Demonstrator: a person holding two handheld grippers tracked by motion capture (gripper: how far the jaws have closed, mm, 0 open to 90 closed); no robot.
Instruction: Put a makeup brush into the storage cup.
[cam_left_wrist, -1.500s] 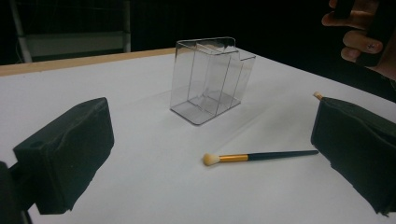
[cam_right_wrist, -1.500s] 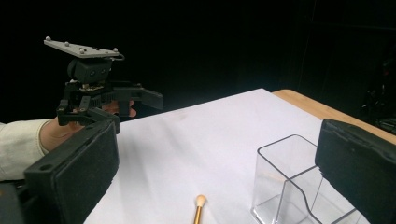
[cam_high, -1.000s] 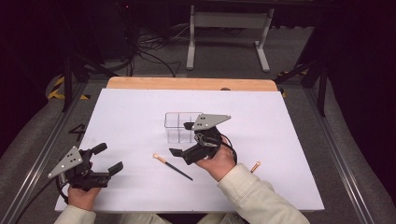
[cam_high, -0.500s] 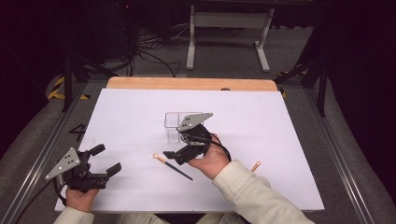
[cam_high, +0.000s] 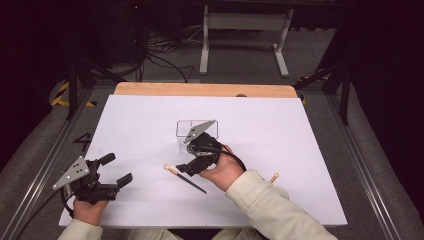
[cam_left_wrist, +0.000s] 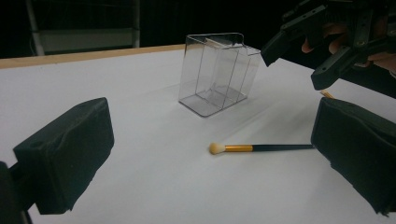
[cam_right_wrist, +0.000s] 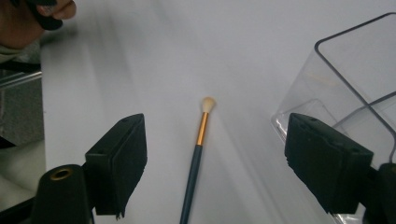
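Note:
A thin makeup brush (cam_high: 182, 176) with a dark handle, gold ferrule and pale tip lies flat on the white table (cam_high: 280, 130). My right gripper (cam_high: 189, 161) hovers low over it, just in front of a clear plastic box (cam_high: 192, 126). In the right gripper view the brush (cam_right_wrist: 198, 144) lies between the jaws of my right gripper (cam_right_wrist: 219, 158). They have just been closing, but the pads stand apart from it. The clear box (cam_right_wrist: 355, 79) is at the right jaw. My left gripper (cam_high: 116, 170) rests open at the near left, holding nothing, and looks at the brush (cam_left_wrist: 261, 148) and box (cam_left_wrist: 217, 72).
A second small brush (cam_high: 274, 176) lies beside the right sleeve (cam_high: 265, 205). A wooden strip (cam_high: 200, 90) edges the table's far side. Metal rails run along both sides, with a stand (cam_high: 240, 30) and cables on the floor beyond.
My right gripper has shifted left and down from in front of the box to over the brush, and its jaws have narrowed. The left gripper has stayed put.

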